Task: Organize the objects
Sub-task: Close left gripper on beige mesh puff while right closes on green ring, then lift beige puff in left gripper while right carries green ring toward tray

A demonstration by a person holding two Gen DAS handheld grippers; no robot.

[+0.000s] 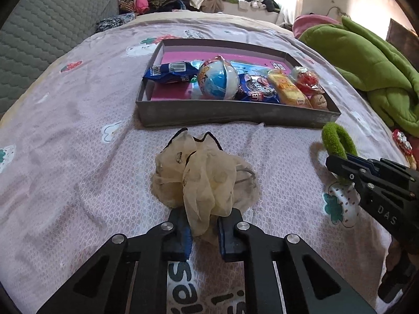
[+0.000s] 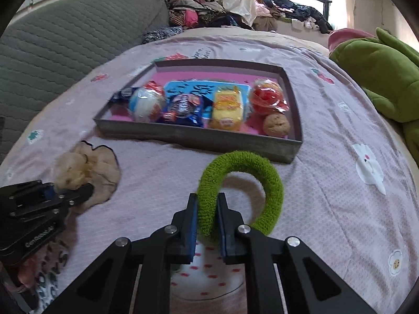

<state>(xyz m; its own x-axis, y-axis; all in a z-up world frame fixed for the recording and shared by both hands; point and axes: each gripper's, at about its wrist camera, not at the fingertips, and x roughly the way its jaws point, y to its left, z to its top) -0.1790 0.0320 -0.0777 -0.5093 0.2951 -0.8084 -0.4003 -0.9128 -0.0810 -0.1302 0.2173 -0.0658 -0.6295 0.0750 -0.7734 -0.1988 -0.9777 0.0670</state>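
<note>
A cream chiffon scrunchie [image 1: 199, 172] lies on the pink bedspread, and my left gripper [image 1: 204, 218] is shut on its near edge. The same scrunchie [image 2: 78, 170] shows at the left of the right wrist view, with the left gripper [image 2: 78, 191] on it. My right gripper [image 2: 207, 204] is shut on a fuzzy green hair ring [image 2: 262, 180], which arches up from the bed. In the left wrist view that green ring [image 1: 334, 137] sticks out of the right gripper [image 1: 340, 172] at the right. A grey tray [image 1: 235, 112] [image 2: 199, 137] with several snack packets and a toy ball lies just beyond both.
A green plush blanket [image 1: 366, 60] is heaped at the right of the bed. A grey quilted headboard [image 1: 47, 39] stands at the left. Piled clothes [image 2: 199, 13] lie at the far end under the window. A small red wrapped item [image 1: 403, 144] sits at the right edge.
</note>
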